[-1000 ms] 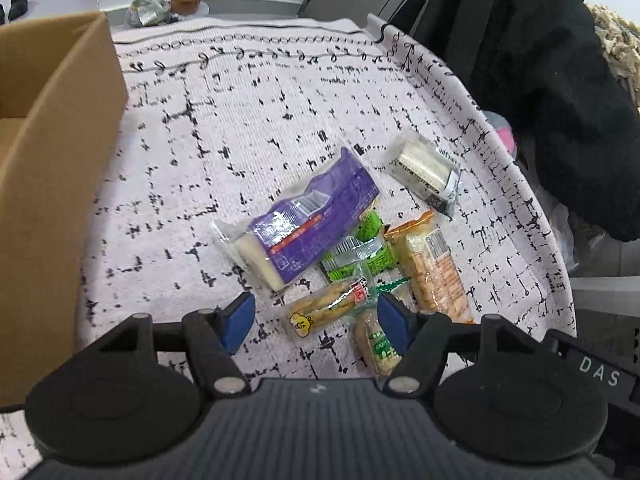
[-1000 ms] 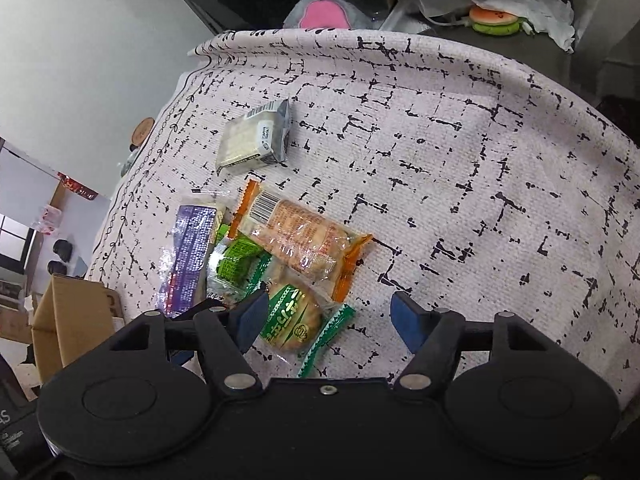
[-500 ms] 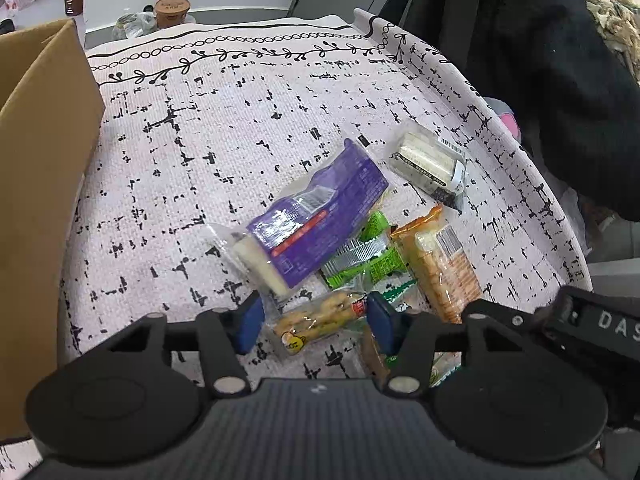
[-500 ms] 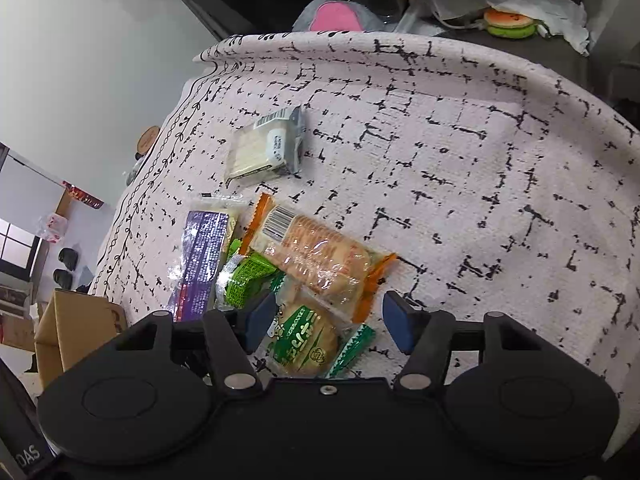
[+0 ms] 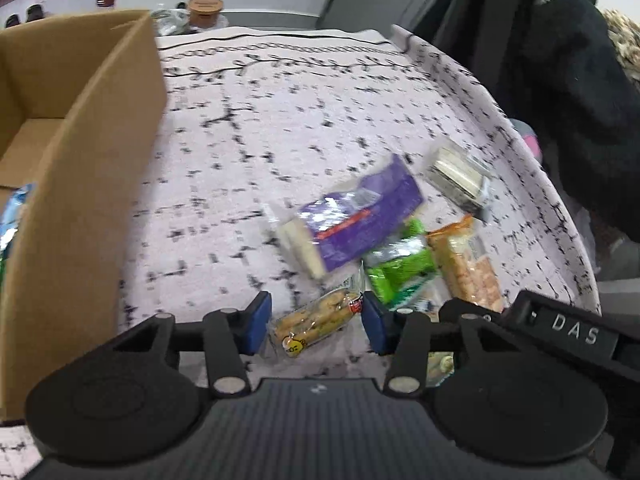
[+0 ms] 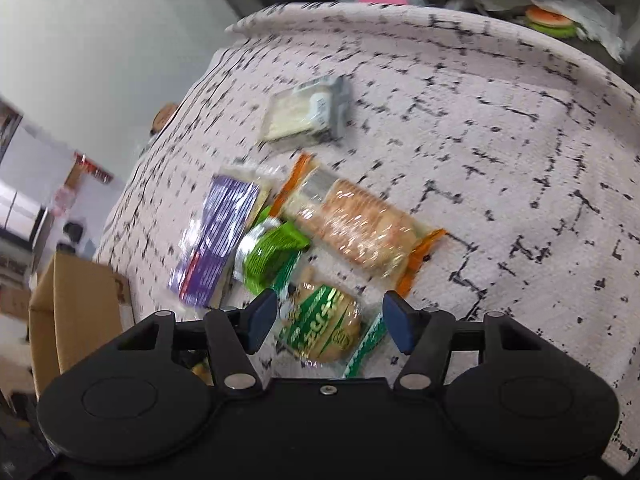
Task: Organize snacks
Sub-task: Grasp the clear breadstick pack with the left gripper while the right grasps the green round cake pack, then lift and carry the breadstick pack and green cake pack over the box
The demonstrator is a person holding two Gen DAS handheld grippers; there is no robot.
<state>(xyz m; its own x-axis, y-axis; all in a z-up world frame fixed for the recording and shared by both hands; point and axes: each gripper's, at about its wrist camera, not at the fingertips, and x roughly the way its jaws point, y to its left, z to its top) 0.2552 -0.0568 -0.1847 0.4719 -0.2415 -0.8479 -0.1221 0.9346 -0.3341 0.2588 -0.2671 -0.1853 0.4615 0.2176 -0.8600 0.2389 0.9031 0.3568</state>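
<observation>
White cloth (image 5: 256, 184) with a black broken-grid print covers the table in both wrist views, and a small heap of wrapped snacks lies on it, right of centre in the left view and centre-left in the right view. An open cardboard box (image 5: 84, 184) fills the left edge of the left view; the same box sits at lower left in the right view, well apart from the heap. Dark clothing (image 5: 560, 80) hangs at upper right of the left view.

Low in the left view, the left gripper (image 5: 316, 316) straddles a clear biscuit pack (image 5: 310, 320) with a yellow cartoon face. Its jaws have just been closing; the blue pads stand narrow, just beside the pack's ends, and whether they press on it cannot be told through the blur.

Low in the right view, the right gripper (image 6: 330, 318) frames a round cracker pack (image 6: 320, 326) with green lettering. Its jaws have been narrowing too, yet a gap shows between the right pad and the wrapper.

Above these in the right view lie a purple pack (image 6: 218, 240), a green pack (image 6: 272, 254) touching it, an orange-ended cracker pack (image 6: 360, 232), and, apart near the upper centre, a pale wafer pack (image 6: 304, 114).
</observation>
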